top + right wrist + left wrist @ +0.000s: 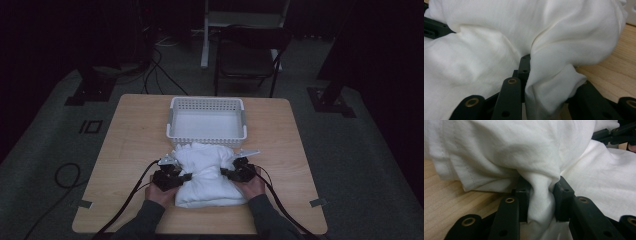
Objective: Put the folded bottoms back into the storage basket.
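Both hand-held grippers, left (186,176) and right (226,173), pinch the white cloth bundle (210,172) at mid-frame; lift evenly, likely toward the basket (207,134) above.

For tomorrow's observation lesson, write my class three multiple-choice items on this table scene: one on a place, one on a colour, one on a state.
1. Where does the rectangular plastic lattice basket stand?
A. beyond the cloth, at the table's far edge
B. on the floor
C. on the chair

2. What colour is the crumpled soft cloth bundle?
A. red
B. white
C. blue

3. What are the left tool and right tool doing?
A. lying open, apart from the cloth
B. resting inside the basket
C. each shut on a fold of cloth

Answers: 1 A, the high view shows it past the bundle on the light wooden table. 2 B, white in all views. 3 C, fabric is pinched between each tool's jaws.
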The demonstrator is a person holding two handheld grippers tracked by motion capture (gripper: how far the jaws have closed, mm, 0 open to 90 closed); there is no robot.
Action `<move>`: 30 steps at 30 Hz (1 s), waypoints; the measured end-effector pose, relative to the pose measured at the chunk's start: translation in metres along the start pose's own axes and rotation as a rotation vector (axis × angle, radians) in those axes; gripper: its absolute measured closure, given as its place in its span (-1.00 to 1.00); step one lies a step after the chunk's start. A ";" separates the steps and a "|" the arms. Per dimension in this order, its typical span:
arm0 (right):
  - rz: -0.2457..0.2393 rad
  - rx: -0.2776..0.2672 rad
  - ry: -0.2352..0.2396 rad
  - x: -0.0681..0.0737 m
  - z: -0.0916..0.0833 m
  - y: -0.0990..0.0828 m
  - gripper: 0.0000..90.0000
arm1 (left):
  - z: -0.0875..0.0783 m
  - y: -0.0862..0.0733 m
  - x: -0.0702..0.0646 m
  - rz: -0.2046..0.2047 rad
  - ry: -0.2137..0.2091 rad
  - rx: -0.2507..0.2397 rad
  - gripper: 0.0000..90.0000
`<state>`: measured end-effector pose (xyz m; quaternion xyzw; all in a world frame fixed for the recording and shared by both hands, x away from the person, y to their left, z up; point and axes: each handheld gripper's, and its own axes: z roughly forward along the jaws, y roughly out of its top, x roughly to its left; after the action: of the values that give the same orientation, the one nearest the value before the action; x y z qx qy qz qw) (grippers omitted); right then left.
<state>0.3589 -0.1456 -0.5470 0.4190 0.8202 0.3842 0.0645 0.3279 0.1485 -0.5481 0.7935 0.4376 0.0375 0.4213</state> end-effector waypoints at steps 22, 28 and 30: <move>-0.039 -0.031 -0.034 0.008 -0.014 0.002 0.65 | -0.016 0.005 -0.011 0.071 0.043 -0.006 0.59; -0.040 -0.040 -0.032 0.011 -0.019 0.003 0.65 | -0.020 0.006 -0.013 0.076 0.045 -0.009 0.59; -0.040 -0.043 -0.031 0.011 -0.020 0.003 0.65 | -0.021 0.007 -0.014 0.080 0.045 -0.010 0.59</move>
<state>0.3447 -0.1479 -0.5283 0.4067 0.8189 0.3940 0.0939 0.3150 0.1502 -0.5254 0.8072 0.4147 0.0744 0.4134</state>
